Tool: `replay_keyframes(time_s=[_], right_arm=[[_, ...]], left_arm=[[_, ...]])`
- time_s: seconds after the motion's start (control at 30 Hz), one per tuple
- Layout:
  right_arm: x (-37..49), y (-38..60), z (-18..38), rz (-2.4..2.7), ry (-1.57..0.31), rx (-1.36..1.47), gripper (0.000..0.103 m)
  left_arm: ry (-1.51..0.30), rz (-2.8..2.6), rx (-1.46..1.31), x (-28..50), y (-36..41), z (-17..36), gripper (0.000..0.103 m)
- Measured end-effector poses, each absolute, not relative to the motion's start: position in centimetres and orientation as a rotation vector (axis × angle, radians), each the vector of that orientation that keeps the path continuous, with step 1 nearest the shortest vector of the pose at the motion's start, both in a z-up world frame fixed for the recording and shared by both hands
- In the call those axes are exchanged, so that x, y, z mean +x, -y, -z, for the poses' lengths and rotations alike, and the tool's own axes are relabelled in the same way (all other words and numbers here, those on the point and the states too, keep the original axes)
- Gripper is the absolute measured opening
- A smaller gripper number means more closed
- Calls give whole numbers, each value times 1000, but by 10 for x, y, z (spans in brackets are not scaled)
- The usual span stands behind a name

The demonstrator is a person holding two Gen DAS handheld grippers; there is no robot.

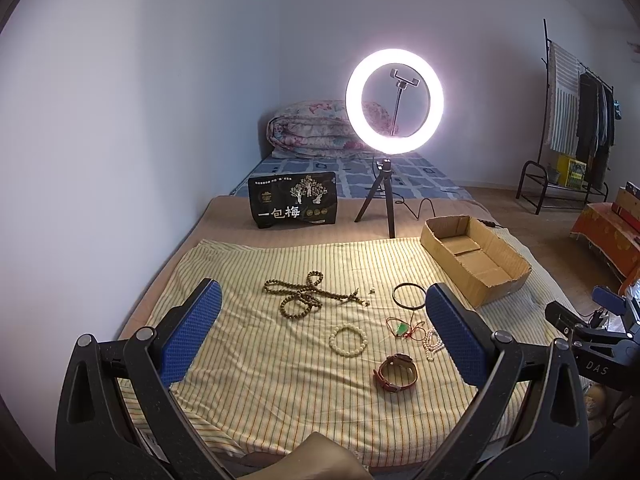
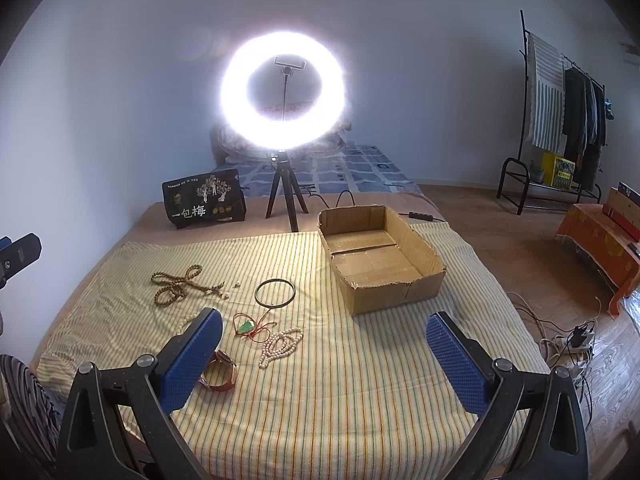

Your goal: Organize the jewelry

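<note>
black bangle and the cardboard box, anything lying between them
Nothing lies there. In the right wrist view, only bare striped cloth separates the black bangle from the cardboard box; the left wrist view agrees.

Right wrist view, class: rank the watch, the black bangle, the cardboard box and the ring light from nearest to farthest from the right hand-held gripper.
1. Watch, beside the left finger of the right hand-held gripper.
2. Black bangle, farther up the striped cloth.
3. Cardboard box, right of centre; close to the bangle, roughly level.
4. Ring light, at the back.
</note>
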State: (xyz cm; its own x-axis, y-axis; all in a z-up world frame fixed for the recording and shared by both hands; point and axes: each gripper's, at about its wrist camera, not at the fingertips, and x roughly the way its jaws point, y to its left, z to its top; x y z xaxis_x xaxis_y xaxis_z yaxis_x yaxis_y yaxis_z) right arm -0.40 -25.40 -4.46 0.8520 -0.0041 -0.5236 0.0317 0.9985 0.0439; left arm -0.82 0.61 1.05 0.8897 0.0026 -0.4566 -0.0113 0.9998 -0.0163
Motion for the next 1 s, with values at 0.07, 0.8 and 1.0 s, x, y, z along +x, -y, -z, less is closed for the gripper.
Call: replay_keyframes(time_s=[0.07, 0.8, 1.0], right_arm=[[-3, 253, 45, 18, -553, 50, 103], [-3, 251, 46, 16, -559, 47, 103], [-3, 251, 47, 16, -560, 46, 103]], left_arm=[[-474, -7, -19, -9, -5, -11, 103], [-475, -4, -20, -8, -4, -11, 103], [-475, -4, -19, -9, -3, -11, 103]])
